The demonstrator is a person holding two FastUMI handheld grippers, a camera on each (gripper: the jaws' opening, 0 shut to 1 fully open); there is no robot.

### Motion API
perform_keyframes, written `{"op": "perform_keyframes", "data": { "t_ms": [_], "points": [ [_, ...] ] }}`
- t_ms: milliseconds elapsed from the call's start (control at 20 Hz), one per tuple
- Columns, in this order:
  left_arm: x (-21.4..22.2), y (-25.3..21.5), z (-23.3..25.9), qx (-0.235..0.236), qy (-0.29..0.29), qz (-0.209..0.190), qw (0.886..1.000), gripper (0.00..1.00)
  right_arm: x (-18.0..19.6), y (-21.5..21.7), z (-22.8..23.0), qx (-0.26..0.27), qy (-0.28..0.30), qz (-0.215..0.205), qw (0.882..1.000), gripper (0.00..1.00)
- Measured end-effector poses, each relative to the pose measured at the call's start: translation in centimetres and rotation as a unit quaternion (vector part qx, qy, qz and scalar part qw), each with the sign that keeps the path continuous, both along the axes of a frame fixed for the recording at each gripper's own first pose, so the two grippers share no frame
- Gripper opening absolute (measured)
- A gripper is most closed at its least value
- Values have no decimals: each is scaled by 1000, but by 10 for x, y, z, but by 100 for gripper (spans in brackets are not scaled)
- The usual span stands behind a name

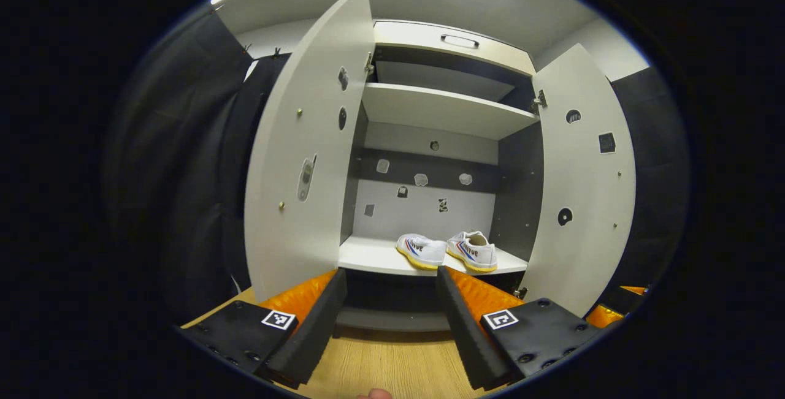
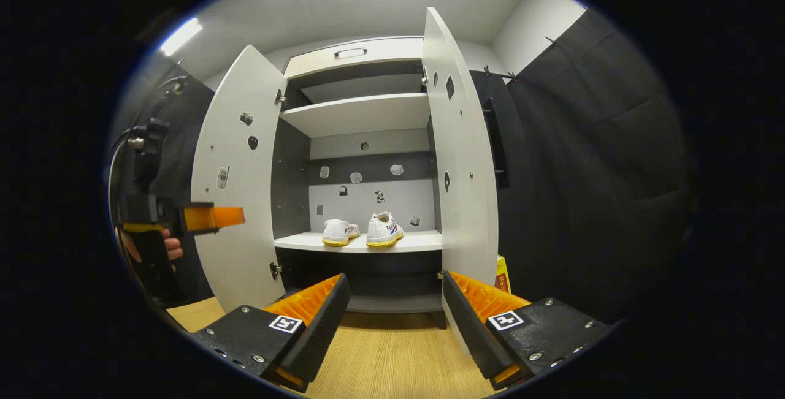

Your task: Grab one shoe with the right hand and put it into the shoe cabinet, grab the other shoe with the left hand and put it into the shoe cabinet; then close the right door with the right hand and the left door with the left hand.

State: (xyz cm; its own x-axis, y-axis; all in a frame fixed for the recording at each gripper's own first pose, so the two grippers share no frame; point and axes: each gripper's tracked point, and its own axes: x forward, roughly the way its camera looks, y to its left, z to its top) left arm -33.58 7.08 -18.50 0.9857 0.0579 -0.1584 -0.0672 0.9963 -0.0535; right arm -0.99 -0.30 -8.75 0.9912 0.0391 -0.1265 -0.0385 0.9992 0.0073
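Two white shoes with yellow soles stand side by side on the lower shelf (image 1: 374,258) of the shoe cabinet (image 1: 451,46), one shoe (image 1: 421,250) on the left in the left gripper view and the other shoe (image 1: 472,250) just beside it, nearly touching; in the right gripper view the same pair sits near the middle of that shelf, apart from both cabinet walls. Above them a second shelf (image 1: 441,110) crosses the cabinet, and small stickers dot the back panel. Both doors stand wide open: the left door (image 1: 306,141) swings out toward the camera in the left gripper view, and the right door (image 2: 460,166) does the same in the right gripper view. The left tongs (image 1: 390,319) are spread wide with nothing between them, well apart from the cabinet and above the wooden floor (image 1: 380,362). The right tongs (image 2: 392,319) are likewise wide and hold nothing, aimed at the cabinet's open front. In the right gripper view the left tongs also show at the far left, held by a hand (image 2: 168,246), beside the left door. Black cloth walls flank the cabinet.
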Motion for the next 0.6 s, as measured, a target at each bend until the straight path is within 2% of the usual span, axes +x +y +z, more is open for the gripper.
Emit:
{"op": "perform_keyframes", "data": {
  "t_ms": [50, 150, 250, 300, 400, 450, 600],
  "points": [
    [-9, 5, -7, 3, -3, 5, 1000, 99, -1, 1, -1, 0, 1, 1, 1000, 94],
    [-27, 12, -19, 14, -13, 15, 1000, 95, -2, 5, -5, 2, 5, 4, 1000, 94],
    [-43, 13, -26, 19, -20, 20, 999, 96, -4, 9, -12, 8, 13, 6, 1000, 94],
    [-51, 13, -30, 24, -20, 23, 999, 99, -5, 11, -14, 13, 18, 7, 1000, 94],
    [-65, 11, -35, 33, -19, 28, 999, 92, -7, 15, -19, 22, 26, 10, 999, 94],
    [-71, 9, -38, 34, -16, 30, 999, 95, -8, 15, -21, 24, 28, 9, 999, 94],
    [-84, -5, -51, 25, -5, 25, 999, 95, -10, 15, -28, 19, 34, 8, 999, 94]
  ]
}}
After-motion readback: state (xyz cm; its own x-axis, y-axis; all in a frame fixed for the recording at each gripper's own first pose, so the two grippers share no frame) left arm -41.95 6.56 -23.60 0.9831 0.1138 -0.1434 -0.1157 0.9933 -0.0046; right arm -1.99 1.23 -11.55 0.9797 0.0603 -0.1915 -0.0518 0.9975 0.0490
